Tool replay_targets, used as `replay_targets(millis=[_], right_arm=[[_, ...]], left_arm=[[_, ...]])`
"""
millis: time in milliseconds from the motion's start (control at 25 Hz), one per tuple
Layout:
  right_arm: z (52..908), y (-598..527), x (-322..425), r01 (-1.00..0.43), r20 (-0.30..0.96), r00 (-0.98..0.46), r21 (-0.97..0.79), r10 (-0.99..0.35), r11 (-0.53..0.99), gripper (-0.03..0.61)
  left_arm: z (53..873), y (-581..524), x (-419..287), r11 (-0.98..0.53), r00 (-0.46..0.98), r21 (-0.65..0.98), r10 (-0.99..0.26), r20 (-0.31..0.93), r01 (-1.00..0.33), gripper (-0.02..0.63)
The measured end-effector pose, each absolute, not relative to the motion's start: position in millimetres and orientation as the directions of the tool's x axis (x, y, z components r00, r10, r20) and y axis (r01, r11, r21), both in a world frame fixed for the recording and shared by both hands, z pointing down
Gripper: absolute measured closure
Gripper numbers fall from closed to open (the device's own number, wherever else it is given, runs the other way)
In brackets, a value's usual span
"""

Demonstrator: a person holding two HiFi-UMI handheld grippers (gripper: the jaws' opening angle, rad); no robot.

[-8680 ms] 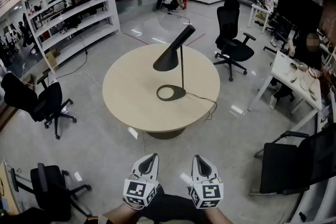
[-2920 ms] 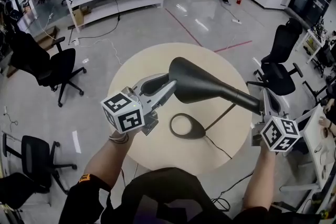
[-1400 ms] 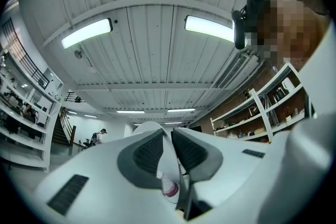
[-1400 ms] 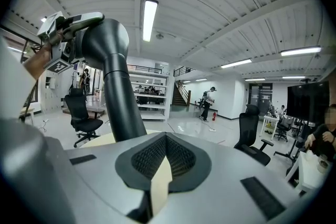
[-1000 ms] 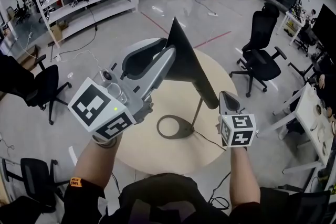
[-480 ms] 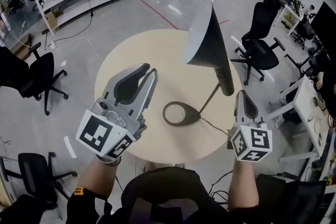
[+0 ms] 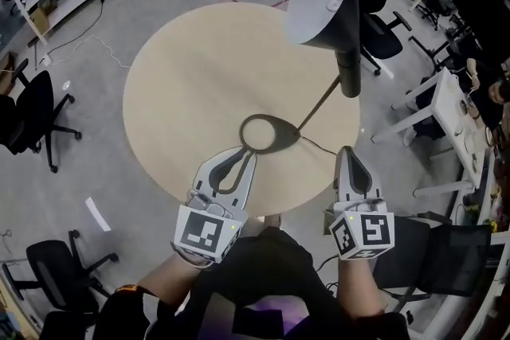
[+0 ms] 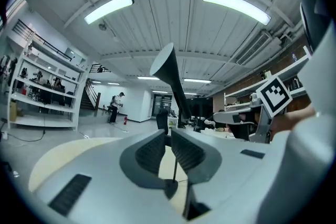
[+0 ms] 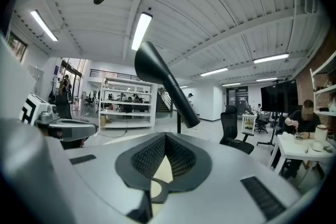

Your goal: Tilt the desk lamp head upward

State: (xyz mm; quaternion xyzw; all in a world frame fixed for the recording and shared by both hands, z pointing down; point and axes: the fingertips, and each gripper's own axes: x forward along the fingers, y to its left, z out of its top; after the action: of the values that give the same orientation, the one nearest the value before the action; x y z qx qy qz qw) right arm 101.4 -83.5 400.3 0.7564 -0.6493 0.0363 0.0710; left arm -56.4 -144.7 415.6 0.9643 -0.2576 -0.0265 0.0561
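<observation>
Holding both claws low at the near edge of the round table (image 7: pixel 175 91), you are staying well apart from the desk lamp head (image 7: pixel 323 8), probably because it is already pointing upward. The left gripper (image 7: pixel 243 158) is closing on nothing, a narrow gap remaining. The right gripper (image 7: pixel 348 152) is sitting pressed together, empty.

Left tongs (image 7: pixel 243 157) are held low by the torso, jaws closing on nothing, a narrow gap seen. Right tongs (image 7: pixel 348 155) are held alongside, jaws pressed together, empty. Both are pointed forward.
</observation>
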Motion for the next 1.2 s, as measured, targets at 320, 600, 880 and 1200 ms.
replay_targets(millis=[320,600,880,1200], right_arm=[[434,-59,118,-0.998,0.193,0.062,0.02,-0.979,-0.059,0.569],[455,-28,146,-0.995,0.208,-0.09,0.029,-0.974,0.099,0.569],[487,11,170,-0.971,0.244,-0.23,0.013,-0.942,0.24,0.569],[489,35,178,-0.959,0.223,-0.278,-0.009,-0.934,0.284,0.569]], left_arm=[[455,-105,-19,-0.813,0.821,0.115,-0.563,0.095,-0.57,0.566],[459,-66,19,-0.702,0.707,0.093,-0.691,0.15,-0.706,0.566],[482,-13,50,-0.598,0.6,0.079,-0.774,0.201,-0.798,0.566],[487,25,52,-0.556,0.551,0.044,-0.804,0.226,-0.83,0.566]])
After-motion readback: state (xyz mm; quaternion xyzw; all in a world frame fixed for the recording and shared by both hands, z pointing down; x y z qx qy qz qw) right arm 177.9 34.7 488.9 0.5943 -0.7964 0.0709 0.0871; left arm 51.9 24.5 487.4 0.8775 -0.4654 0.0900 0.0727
